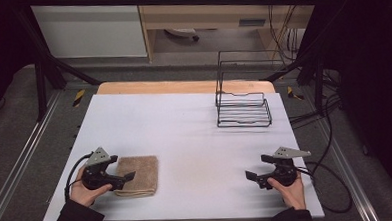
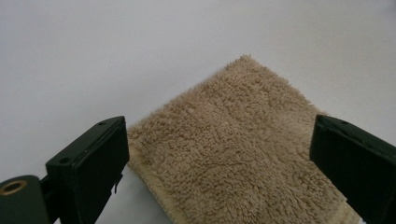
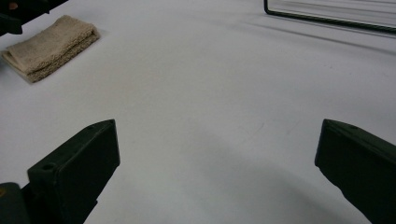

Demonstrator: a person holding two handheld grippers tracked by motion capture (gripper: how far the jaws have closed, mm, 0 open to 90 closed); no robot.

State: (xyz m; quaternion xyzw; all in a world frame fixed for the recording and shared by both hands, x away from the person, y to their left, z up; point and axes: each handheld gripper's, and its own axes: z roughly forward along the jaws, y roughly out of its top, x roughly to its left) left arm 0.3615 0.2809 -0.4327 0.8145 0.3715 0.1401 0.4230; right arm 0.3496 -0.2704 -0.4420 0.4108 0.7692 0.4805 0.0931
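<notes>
Towel (image 1: 138, 176): folded beige pad lying flat near the table's (image 1: 184, 126) front-left corner; its long axis appears to run from the front edge toward the back edge.

Left gripper (image 1: 121, 171): just beside the towel's left edge, tips over that edge; jaws spread wide, one to each side of the towel in the left gripper view, nothing held and no pad seen pressing the cloth.

Key relation: the towel (image 2: 243, 149) lies straight ahead of and beneath the left jaws, one corner pointing away from them; a short drop and a closing would probably catch the near edge.

Right gripper (image 1: 253, 172): near the front-right corner, well apart from the towel; jaws wide, empty, aimed across bare table toward the towel (image 3: 49, 46).

Nearer hand: the left, by far.

Rack (image 1: 242, 101): black wire frame standing near the back-right corner, well apart from both grippers; its base bar (image 3: 327, 18) shows in the right gripper view.

Obstructions: nothing stands between the left jaws and the towel; the table between towel and rack is bare.

Cables: trail off the front corners, away from the towel.
</notes>
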